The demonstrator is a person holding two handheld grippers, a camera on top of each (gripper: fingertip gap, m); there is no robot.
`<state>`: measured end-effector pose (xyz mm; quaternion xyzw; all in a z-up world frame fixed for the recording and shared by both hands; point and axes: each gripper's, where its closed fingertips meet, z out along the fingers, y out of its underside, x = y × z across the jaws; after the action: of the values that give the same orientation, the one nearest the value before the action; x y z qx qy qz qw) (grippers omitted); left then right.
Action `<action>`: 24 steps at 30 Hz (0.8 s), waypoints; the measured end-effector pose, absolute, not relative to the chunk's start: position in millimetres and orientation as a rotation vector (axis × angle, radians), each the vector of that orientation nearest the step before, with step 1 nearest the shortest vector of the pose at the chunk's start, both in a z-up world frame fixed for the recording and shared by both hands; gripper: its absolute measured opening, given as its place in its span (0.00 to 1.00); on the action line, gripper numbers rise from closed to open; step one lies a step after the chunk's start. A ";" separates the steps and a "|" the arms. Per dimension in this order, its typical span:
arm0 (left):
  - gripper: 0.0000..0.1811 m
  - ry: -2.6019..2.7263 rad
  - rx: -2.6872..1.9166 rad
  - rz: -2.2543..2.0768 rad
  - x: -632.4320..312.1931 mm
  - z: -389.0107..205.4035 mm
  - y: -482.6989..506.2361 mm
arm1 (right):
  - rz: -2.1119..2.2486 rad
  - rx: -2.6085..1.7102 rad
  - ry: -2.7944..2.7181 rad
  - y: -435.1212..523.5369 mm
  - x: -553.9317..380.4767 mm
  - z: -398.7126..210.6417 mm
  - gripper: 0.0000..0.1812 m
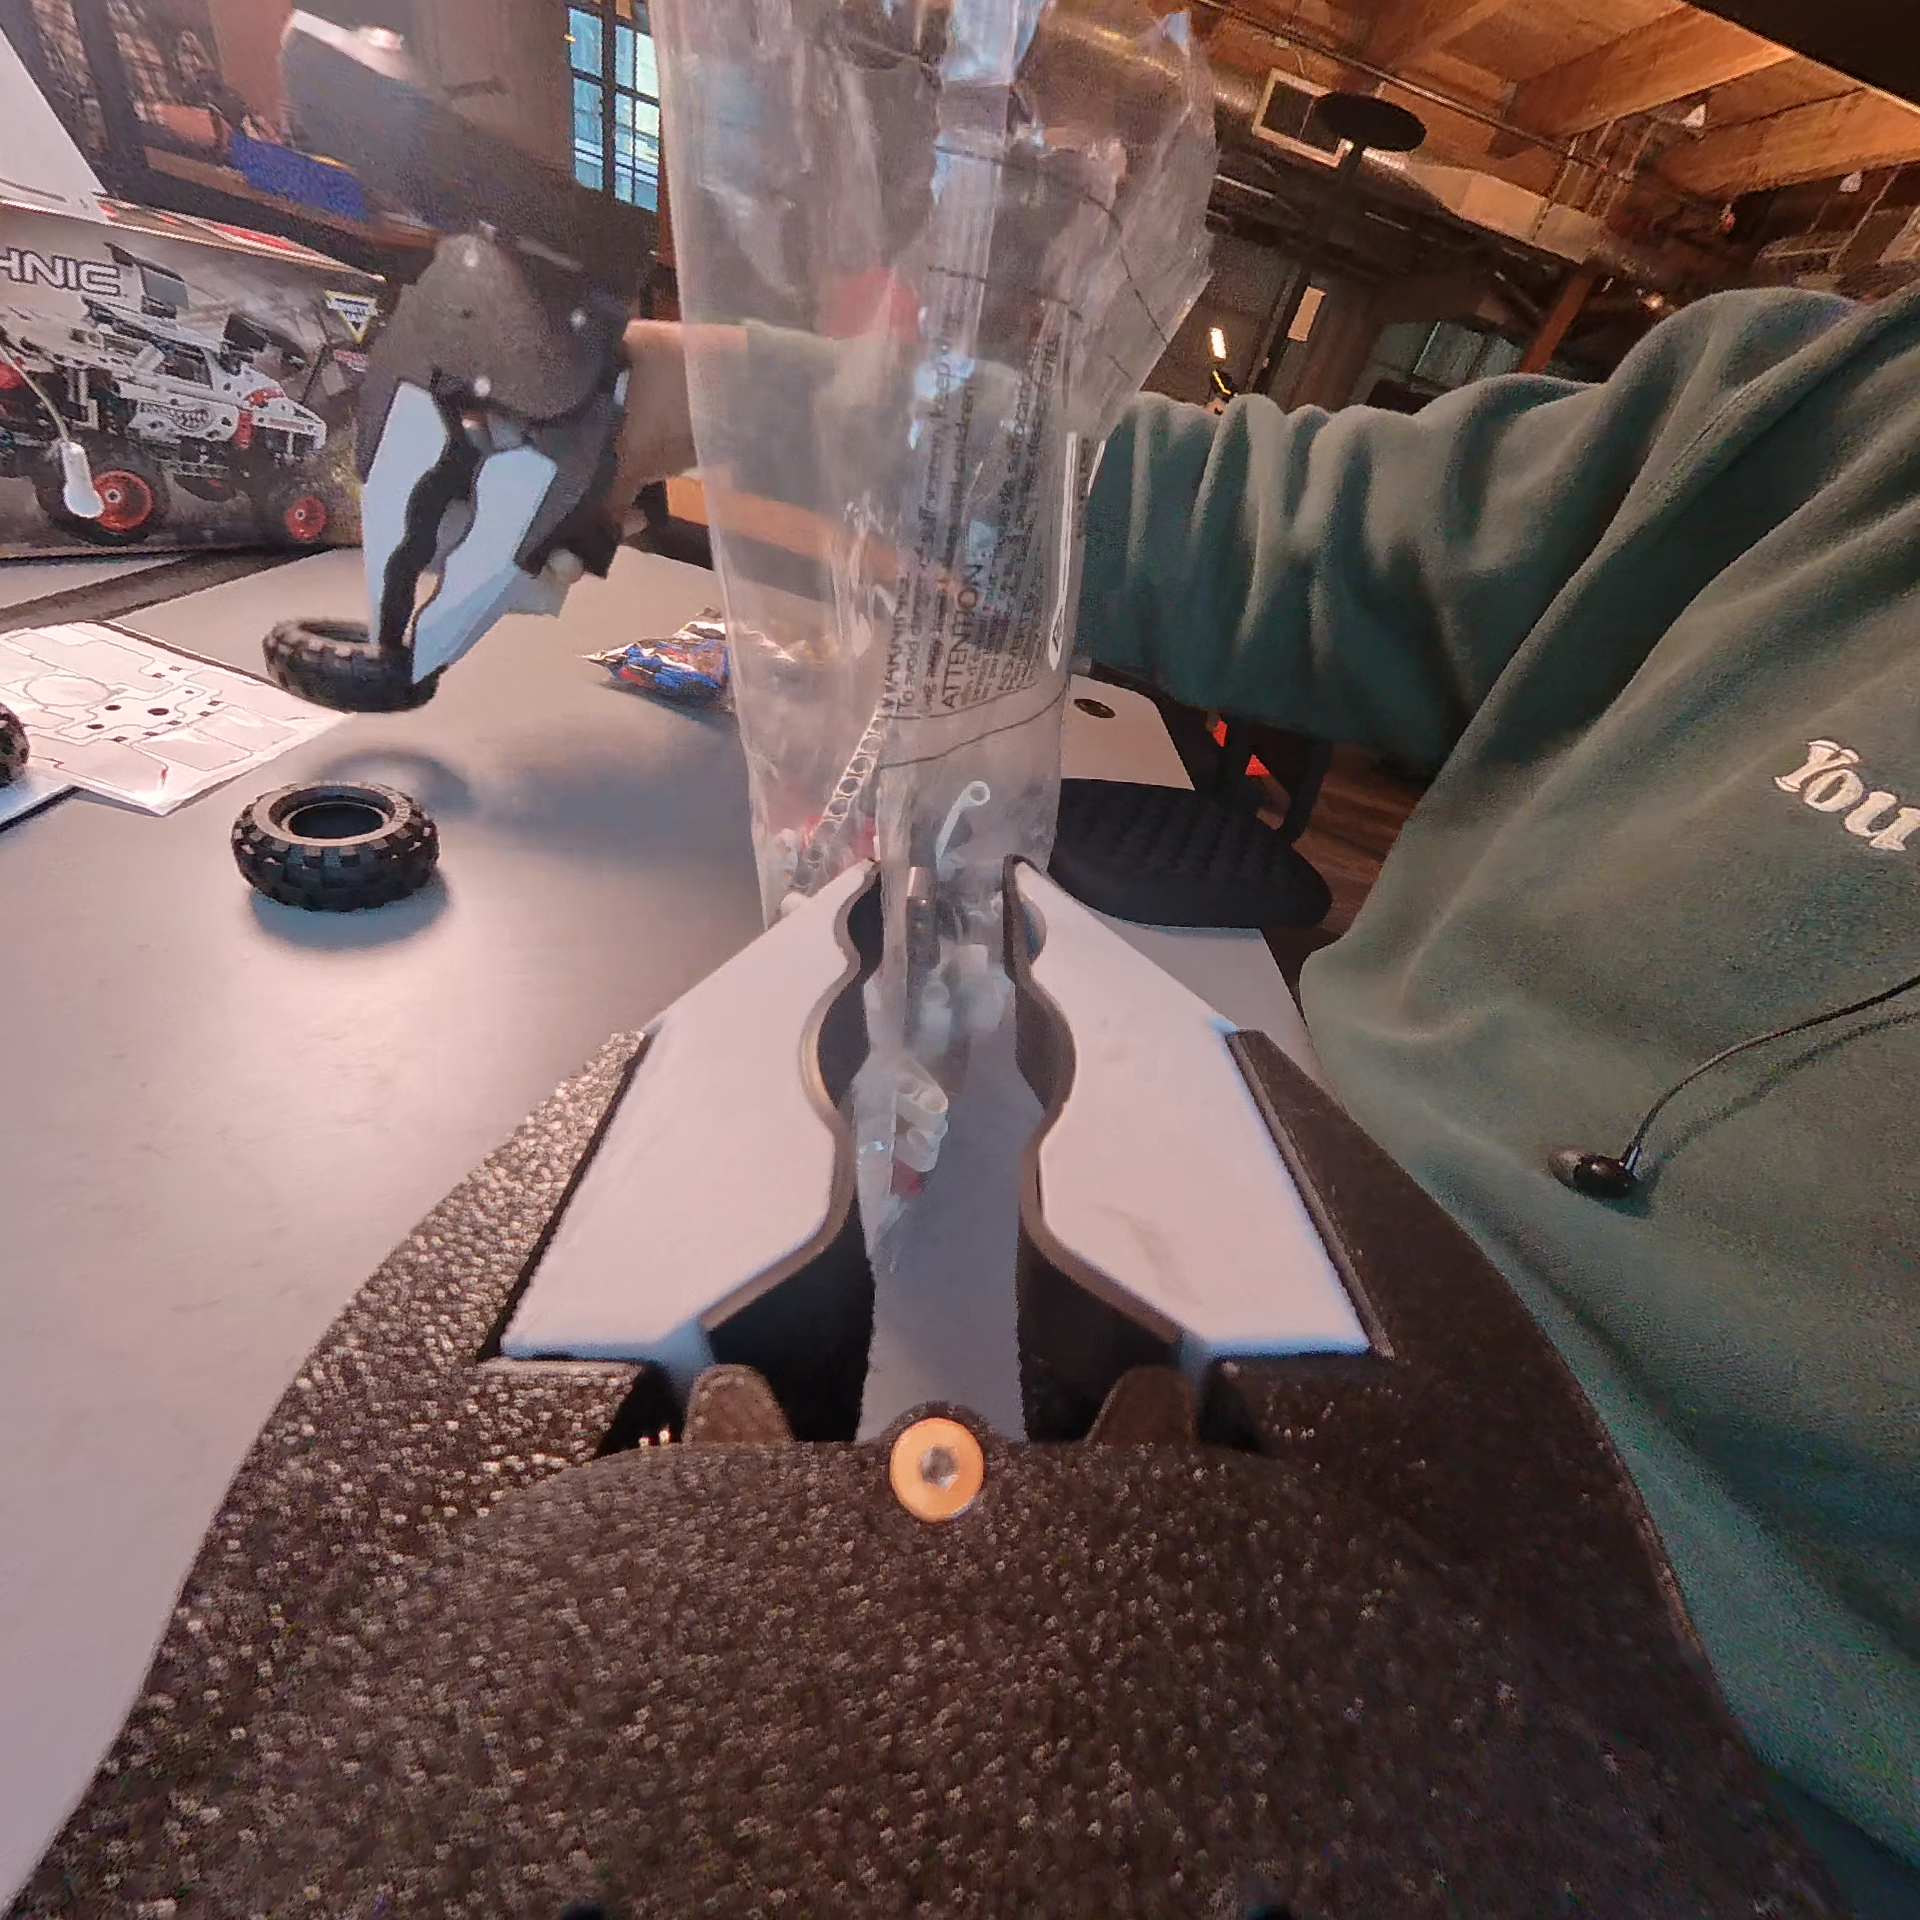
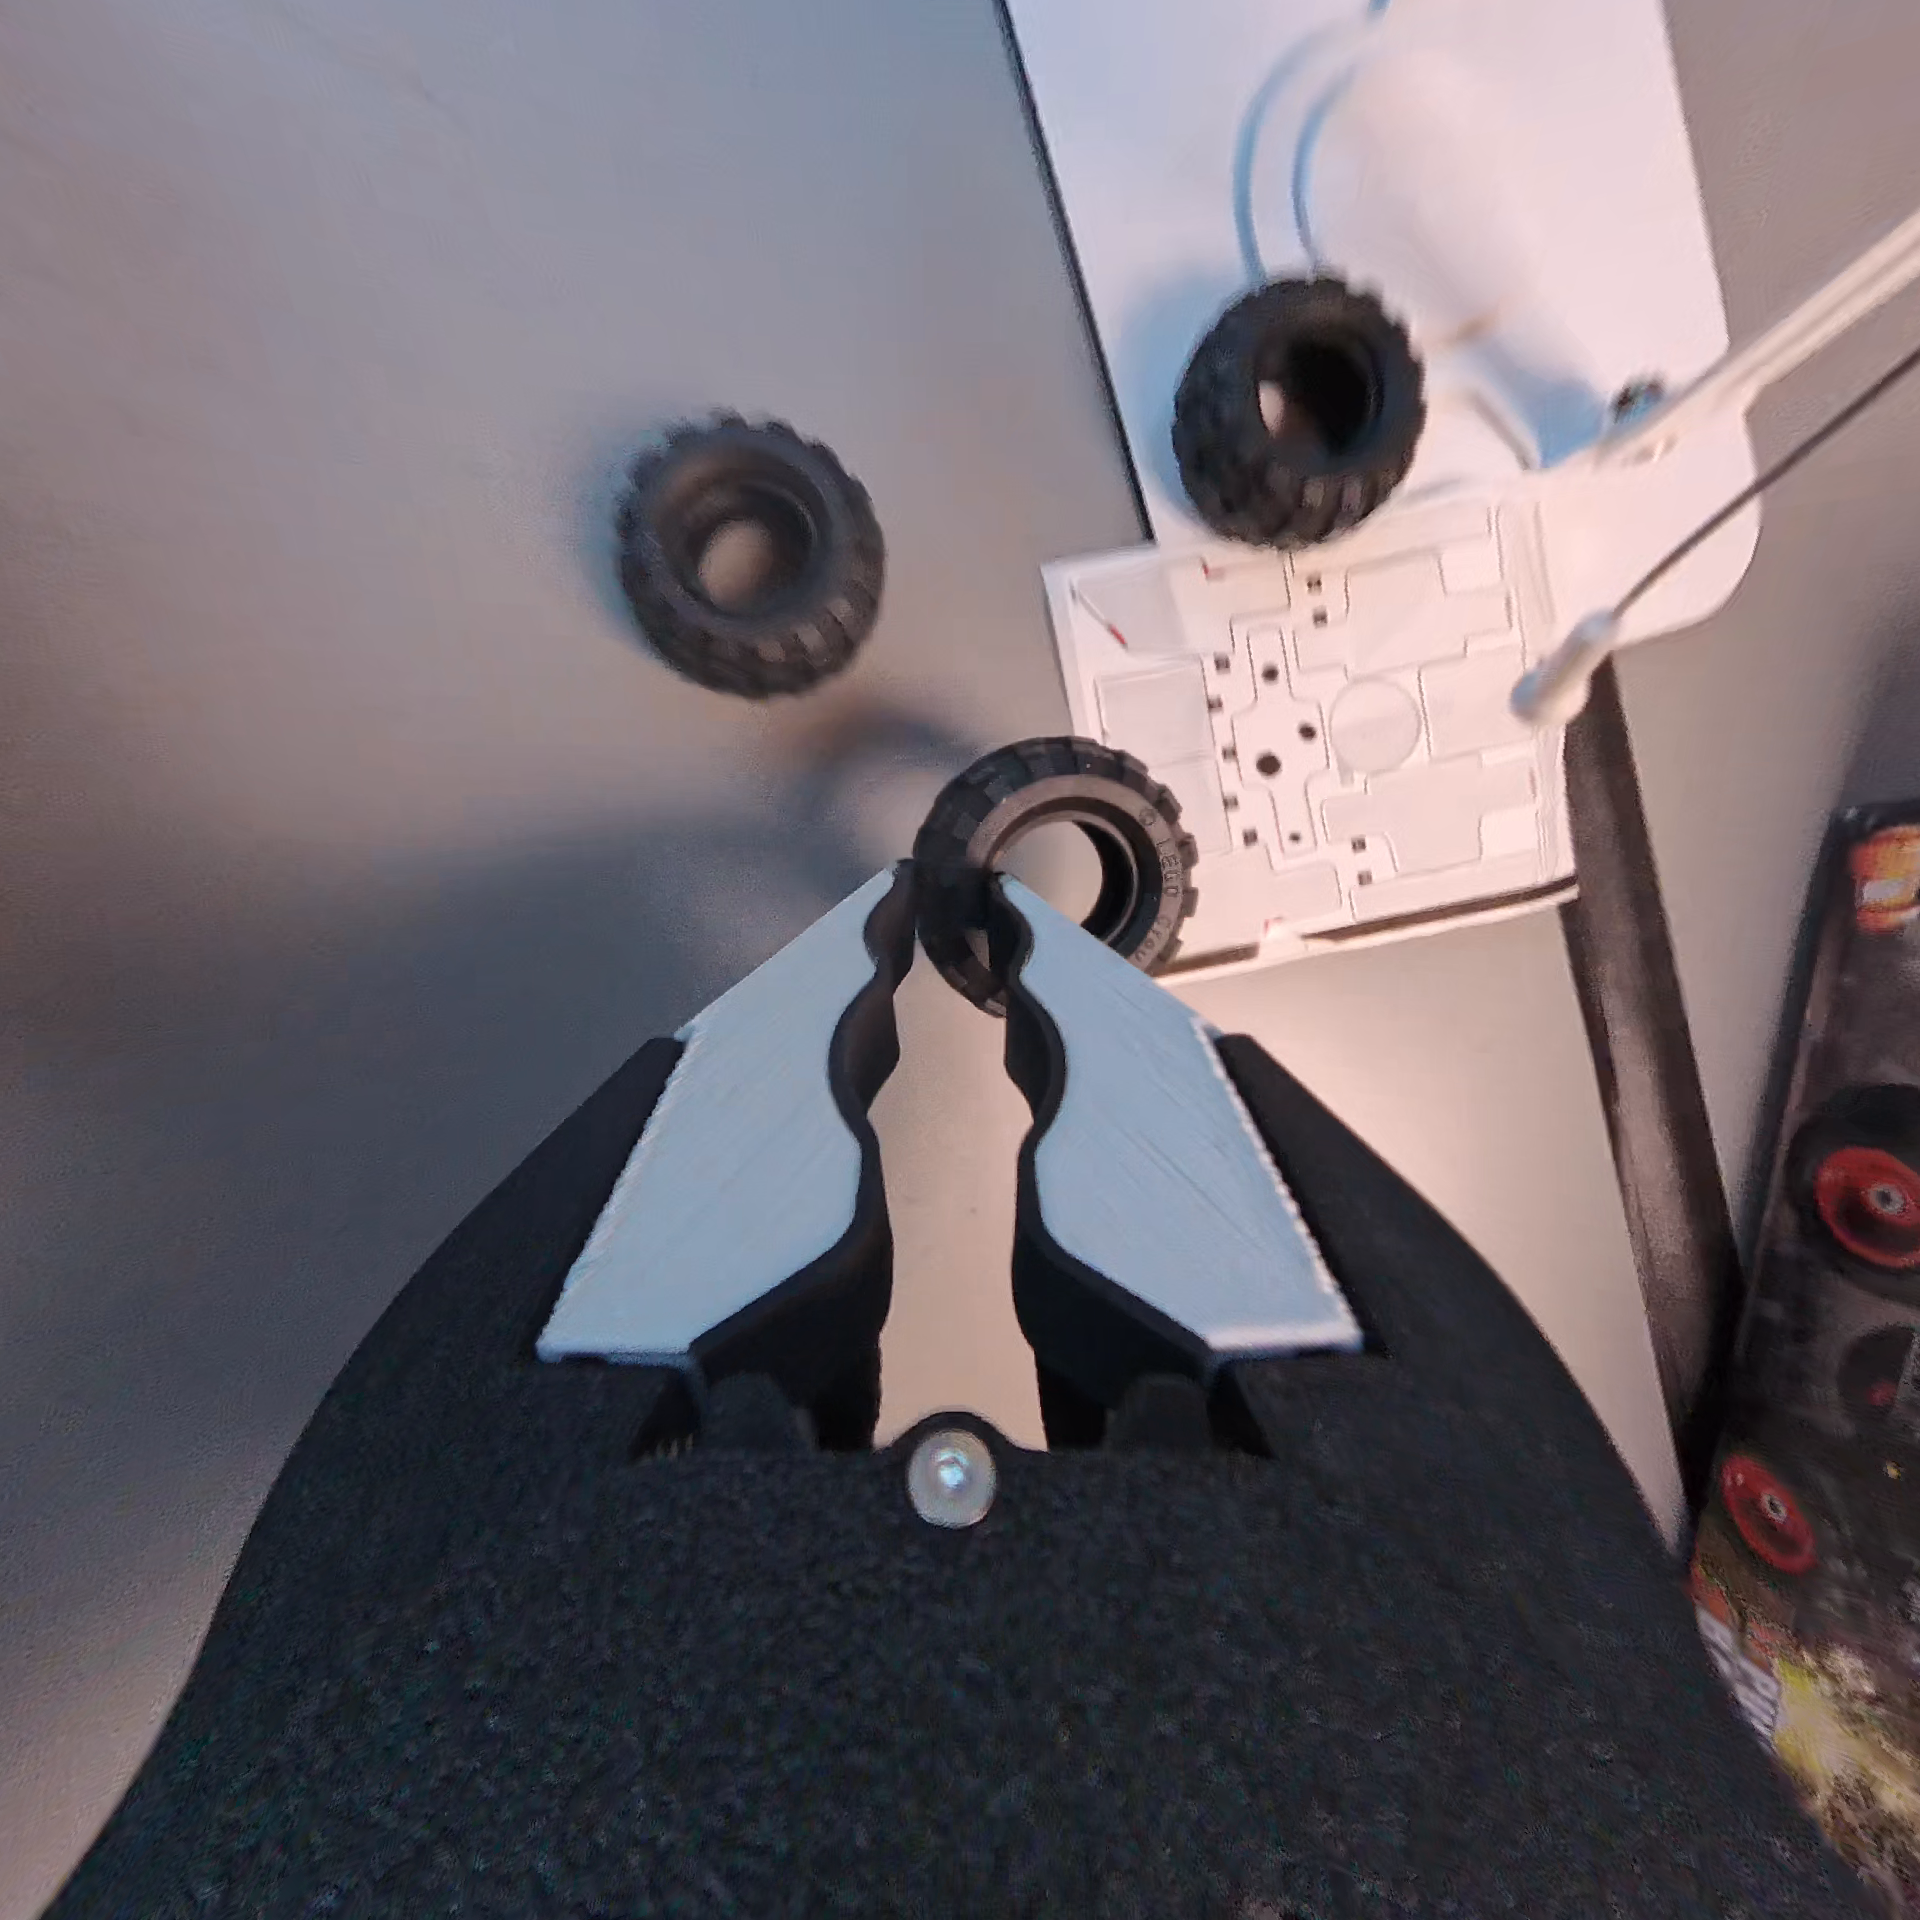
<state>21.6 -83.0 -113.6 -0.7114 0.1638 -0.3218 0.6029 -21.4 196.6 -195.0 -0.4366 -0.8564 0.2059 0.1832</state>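
Toy tyre hangs pinched in the right gripper above the table, while the left gripper clamps a parts bag upright.

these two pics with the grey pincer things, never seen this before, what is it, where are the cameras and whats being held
No robot here: a person in a green sweater holds a two-finger gripper in each hand, and each gripper carries a wide-angle camera that looks along its own fingers.

The left wrist view shows the left gripper. It is shut on a clear plastic bag with small toy parts at its bottom. Farther off in that view you see the right gripper.

The right wrist view looks down from the right gripper. It pinches the wall of a black toy tyre, lifted off the surface.

On the grey table lie a second tyre, a third tyre on white paper, a sticker sheet, a small bag of blue parts and a toy truck box.
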 end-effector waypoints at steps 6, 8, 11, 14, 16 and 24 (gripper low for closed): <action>0.09 0.388 -1.641 -0.757 24.9 -112.6 -82.3 | 1.122 -0.770 -2.373 66.7 11.4 -6.5 0.07; 0.09 0.386 -1.644 -0.744 25.0 -112.9 -81.8 | 1.215 -0.577 -2.432 12.6 38.1 39.4 0.07; 0.09 0.401 -1.645 -0.713 26.1 -112.1 -82.9 | 1.240 -0.379 -2.593 -51.0 74.9 61.7 0.07; 0.10 0.430 -1.635 -0.705 30.6 -110.5 -85.3 | 1.053 -0.482 -2.787 -65.1 80.3 37.8 0.07; 0.09 0.448 -1.635 -0.696 33.0 -111.0 -86.3 | 0.920 -0.604 -2.877 -59.0 78.8 19.5 0.07; 0.11 0.483 -1.639 -0.680 37.6 -112.0 -88.2 | 0.691 -0.824 -2.990 -52.0 76.3 0.0 0.13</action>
<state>37.6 -88.2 -112.0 -0.7089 0.2090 -0.2939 0.6061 76.3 -52.0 0.0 -0.2592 -0.9408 0.2175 -0.0179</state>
